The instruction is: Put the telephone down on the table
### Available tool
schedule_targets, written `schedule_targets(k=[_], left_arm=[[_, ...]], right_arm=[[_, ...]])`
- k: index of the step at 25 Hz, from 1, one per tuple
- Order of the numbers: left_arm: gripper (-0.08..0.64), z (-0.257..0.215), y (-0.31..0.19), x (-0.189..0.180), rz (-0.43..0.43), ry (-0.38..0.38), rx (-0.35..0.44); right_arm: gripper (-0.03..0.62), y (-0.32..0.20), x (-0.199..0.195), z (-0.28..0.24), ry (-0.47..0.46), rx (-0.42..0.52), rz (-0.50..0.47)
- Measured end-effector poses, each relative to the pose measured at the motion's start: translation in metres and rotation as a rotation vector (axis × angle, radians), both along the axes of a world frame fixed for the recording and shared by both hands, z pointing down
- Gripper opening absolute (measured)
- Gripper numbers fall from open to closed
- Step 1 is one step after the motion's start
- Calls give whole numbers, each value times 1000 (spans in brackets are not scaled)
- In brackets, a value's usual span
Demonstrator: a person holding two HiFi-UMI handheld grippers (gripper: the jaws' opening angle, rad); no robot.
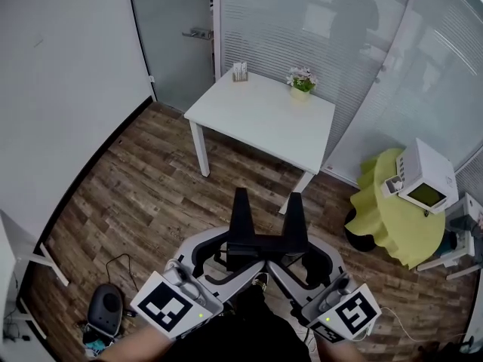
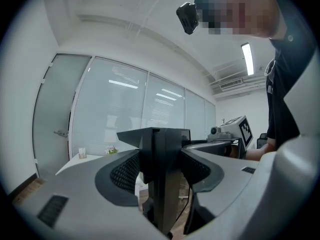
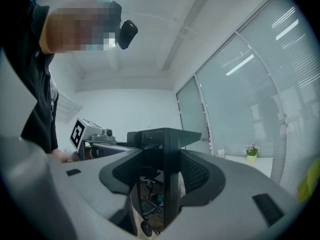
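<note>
Left hand-held gripper [image 1: 241, 202] and right hand-held gripper [image 1: 295, 206]: jaws together, nothing held; telephone [image 1: 421, 178], apparently the white desk set, rests on the yellow surface [image 1: 392, 232], well apart from the white surface [image 1: 260, 119]; probably rigid, light, smooth-cased; grip across the body, as the handset may be loose.

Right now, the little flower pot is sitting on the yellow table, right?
Not quite. The flower pot is sitting on the white table, near its far edge, not on the yellow table. The head view shows this.
</note>
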State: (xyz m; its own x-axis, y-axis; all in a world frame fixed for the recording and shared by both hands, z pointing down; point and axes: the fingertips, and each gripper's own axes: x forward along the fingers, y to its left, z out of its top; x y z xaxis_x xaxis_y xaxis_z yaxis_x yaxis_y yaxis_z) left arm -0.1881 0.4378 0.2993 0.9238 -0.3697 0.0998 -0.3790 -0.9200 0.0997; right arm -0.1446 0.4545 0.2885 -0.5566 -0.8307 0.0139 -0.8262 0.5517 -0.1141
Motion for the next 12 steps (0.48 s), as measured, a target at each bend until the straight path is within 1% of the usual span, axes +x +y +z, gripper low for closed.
schedule_targets(k=[5,12], left_arm=[[262,0,-29,15,-20,3,-2],[262,-1,-70,48,-45,9,-8]], right_arm=[[252,-30,15,-1,5,1,-20],[252,-72,47,-3,5,7,-44]])
